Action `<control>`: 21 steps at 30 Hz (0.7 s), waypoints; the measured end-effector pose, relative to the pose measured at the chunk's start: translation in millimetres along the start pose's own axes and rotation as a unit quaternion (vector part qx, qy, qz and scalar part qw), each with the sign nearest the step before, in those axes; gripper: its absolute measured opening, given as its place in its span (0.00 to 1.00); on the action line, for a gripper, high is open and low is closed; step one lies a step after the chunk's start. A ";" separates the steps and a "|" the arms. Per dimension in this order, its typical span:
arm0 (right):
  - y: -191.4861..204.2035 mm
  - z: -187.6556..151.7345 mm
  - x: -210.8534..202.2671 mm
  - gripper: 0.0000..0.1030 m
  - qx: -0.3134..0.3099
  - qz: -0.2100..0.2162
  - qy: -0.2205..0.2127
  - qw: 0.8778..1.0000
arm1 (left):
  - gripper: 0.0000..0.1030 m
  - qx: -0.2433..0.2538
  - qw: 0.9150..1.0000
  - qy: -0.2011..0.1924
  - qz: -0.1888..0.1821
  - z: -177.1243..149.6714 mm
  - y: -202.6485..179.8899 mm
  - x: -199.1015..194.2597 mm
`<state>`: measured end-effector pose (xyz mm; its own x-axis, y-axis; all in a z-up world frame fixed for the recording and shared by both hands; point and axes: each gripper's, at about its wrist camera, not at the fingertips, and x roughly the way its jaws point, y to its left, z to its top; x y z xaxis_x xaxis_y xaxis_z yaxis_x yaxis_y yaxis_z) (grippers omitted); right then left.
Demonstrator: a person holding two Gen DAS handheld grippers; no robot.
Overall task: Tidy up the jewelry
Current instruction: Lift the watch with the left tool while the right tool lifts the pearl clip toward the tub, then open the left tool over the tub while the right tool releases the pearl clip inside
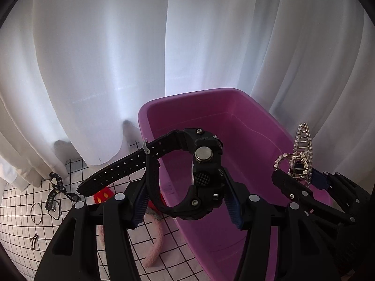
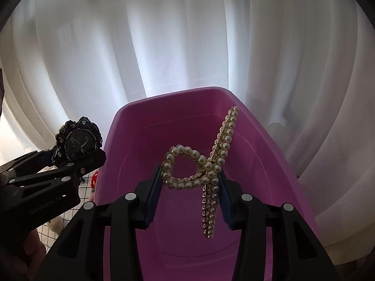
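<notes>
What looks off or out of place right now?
Nothing damaged or spilled. The black watch sits in the left gripper with its strap sticking out loose sideways; the pearl hair claw is in the right gripper, over the pink bin.

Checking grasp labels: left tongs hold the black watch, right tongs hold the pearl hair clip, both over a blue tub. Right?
Nearly right: the tub is pink, not blue, as the right wrist view shows plainly. The rest stands: left tongs hold the black watch, right tongs hold the pearl hair clip over it.
</notes>
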<state>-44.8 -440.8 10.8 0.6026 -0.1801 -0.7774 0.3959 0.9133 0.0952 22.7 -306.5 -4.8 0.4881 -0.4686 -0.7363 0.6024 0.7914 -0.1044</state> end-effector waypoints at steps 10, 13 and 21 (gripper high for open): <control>-14.3 -7.1 29.2 0.42 -0.006 0.016 0.044 0.999 | 0.53 -0.001 0.999 0.036 0.008 12.7 -23.5 49.9; -13.6 -8.9 35.1 0.42 -0.009 0.021 0.055 0.998 | 0.53 0.010 0.999 0.038 0.024 13.5 -28.3 56.0; -16.6 -9.8 49.3 0.42 -0.009 0.021 0.076 0.997 | 0.55 0.017 0.997 0.062 0.037 16.5 -34.6 62.5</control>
<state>-28.5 -461.2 -35.2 0.5054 -0.0847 -0.8587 0.3588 0.9257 0.1199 42.8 -369.6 -36.2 0.4513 -0.3564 -0.8181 0.5903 0.8068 -0.0258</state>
